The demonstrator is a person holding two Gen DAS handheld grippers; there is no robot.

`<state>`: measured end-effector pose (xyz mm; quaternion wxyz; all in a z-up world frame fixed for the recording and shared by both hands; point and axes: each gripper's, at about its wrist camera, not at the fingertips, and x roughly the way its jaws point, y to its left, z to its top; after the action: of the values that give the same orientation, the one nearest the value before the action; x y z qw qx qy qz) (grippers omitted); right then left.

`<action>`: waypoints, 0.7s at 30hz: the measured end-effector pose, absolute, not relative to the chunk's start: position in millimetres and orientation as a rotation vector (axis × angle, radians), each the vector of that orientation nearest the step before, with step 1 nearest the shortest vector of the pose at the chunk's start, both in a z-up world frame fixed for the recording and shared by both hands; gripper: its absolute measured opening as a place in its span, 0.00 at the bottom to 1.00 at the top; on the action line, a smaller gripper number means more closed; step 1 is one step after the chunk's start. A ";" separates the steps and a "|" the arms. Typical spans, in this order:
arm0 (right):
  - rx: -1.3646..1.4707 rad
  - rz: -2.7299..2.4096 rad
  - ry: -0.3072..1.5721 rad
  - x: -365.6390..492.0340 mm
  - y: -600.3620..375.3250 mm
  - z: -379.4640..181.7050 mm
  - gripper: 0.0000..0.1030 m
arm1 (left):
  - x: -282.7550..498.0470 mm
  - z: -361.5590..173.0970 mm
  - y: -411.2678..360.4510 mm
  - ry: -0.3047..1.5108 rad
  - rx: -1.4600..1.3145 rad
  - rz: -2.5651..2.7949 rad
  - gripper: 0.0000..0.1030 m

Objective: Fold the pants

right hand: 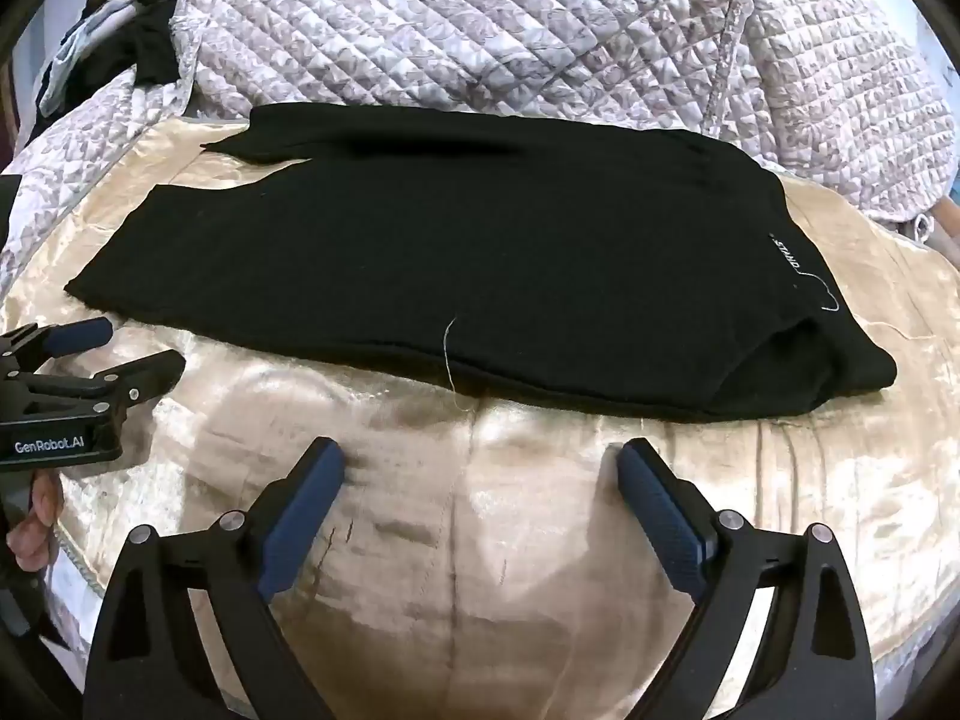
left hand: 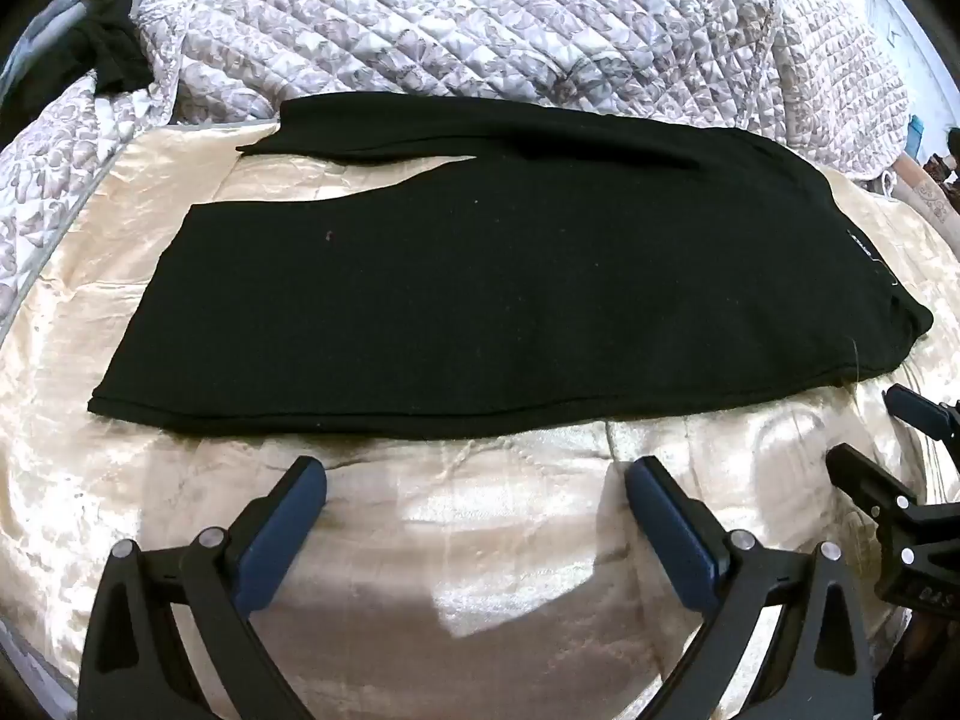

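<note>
Lying flat on a cream satin sheet [left hand: 480, 540] is one pair of black pants [left hand: 480, 276], legs running toward the left of both views, waistband end at the right. Pant legs: two, the far one partly overlapped by the near one, with a wedge of sheet showing between them at the cuff end.

Left gripper [left hand: 474, 483]: jaws spread wide, nothing between them. Both blue-padded fingertips sit just short of the near hem of the pants, apart from the cloth, over bare sheet. In the right wrist view it appears at the left edge [right hand: 114, 348], also parted, beside the cuff corner of the near leg, not touching that I can tell.

Right gripper [right hand: 480, 465]: jaws wide, holding nothing. The pants lie ahead of the fingertips, near edge just beyond them, a strip of sheet between. In the left wrist view it shows at the right edge [left hand: 870, 432], near the waistband corner.

Small white label [right hand: 786, 255] on the waistband end, one only; text too distorted to read. One loose pale thread [right hand: 450, 354] hangs off the near edge onto the sheet.

Behind the pants: one quilted grey-patterned bedspread [left hand: 480, 18], bunched. At far left, a dark garment [left hand: 111, 54], count uncertain.

Grippers: two. Padded fingers per gripper: two
</note>
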<state>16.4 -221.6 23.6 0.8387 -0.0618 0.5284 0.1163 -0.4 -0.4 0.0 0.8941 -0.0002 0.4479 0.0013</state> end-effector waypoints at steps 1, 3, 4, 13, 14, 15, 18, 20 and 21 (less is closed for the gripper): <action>-0.143 0.240 1.119 16.3 -221.3 23.5 0.91 | -0.7 -0.1 -0.8 0.928 0.001 0.002 0.99; -0.139 0.243 1.120 16.4 -221.5 23.5 0.91 | -1.7 -0.2 -1.6 0.927 0.004 0.000 0.99; -0.139 0.244 1.120 16.5 -221.4 23.6 0.91 | -2.3 -0.2 -2.0 0.927 0.004 -0.002 0.99; -0.129 0.244 1.118 16.5 -221.2 23.4 0.91 | -1.4 0.6 -1.7 0.938 0.006 -0.023 0.99; -0.129 0.244 1.118 16.5 -220.7 23.4 0.91 | -1.4 0.5 -1.3 0.937 0.005 -0.023 0.99; -0.130 0.244 1.118 16.8 -220.2 23.4 0.91 | -0.5 1.1 -1.5 0.938 0.006 -0.023 0.99; -0.129 0.245 1.119 17.3 -219.3 23.3 0.91 | -1.4 0.6 -2.1 0.936 0.006 -0.023 0.99; -0.130 0.245 1.119 17.4 -218.5 23.3 0.91 | -1.4 0.6 -1.8 0.935 0.007 -0.024 0.99; -0.130 0.245 1.119 17.5 -218.5 23.2 0.91 | -1.0 1.2 -1.6 0.936 0.007 -0.024 0.99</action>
<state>17.5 -218.5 23.2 0.8384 -0.0613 0.5290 0.1157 -1.0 -1.6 1.2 0.8923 0.0032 0.4512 -0.0115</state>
